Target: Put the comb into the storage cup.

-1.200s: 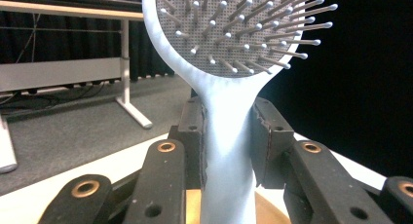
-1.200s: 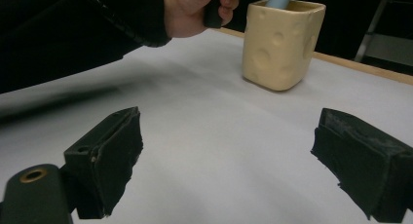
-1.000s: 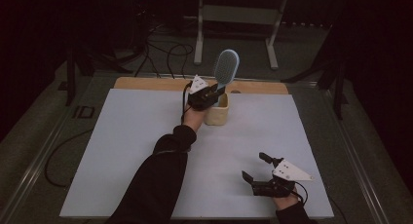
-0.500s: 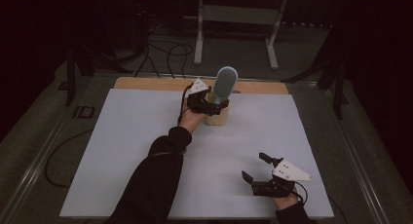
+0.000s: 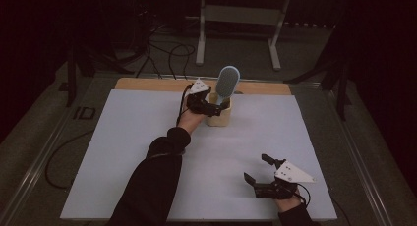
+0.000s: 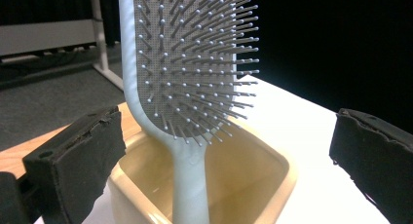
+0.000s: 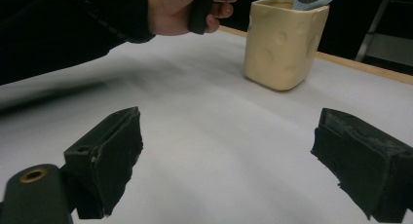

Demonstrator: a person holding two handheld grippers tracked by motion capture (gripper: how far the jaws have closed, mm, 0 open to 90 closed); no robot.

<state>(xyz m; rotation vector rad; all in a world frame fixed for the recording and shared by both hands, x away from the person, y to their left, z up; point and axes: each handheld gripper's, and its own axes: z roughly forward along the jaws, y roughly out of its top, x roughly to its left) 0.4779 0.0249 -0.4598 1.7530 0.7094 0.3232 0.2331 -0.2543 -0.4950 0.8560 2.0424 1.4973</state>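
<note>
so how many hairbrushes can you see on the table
1. The hairbrush stands handle-down in the cream cup at the table's far edge, with the left gripper open around it.

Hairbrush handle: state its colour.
Pale blue handle; the left gripper view shows it best.

high view overhead; tongs views low, sharing cup (image 7: 284, 41).

Hairbrush (image 6: 195, 68) top beyond frame edge
</note>
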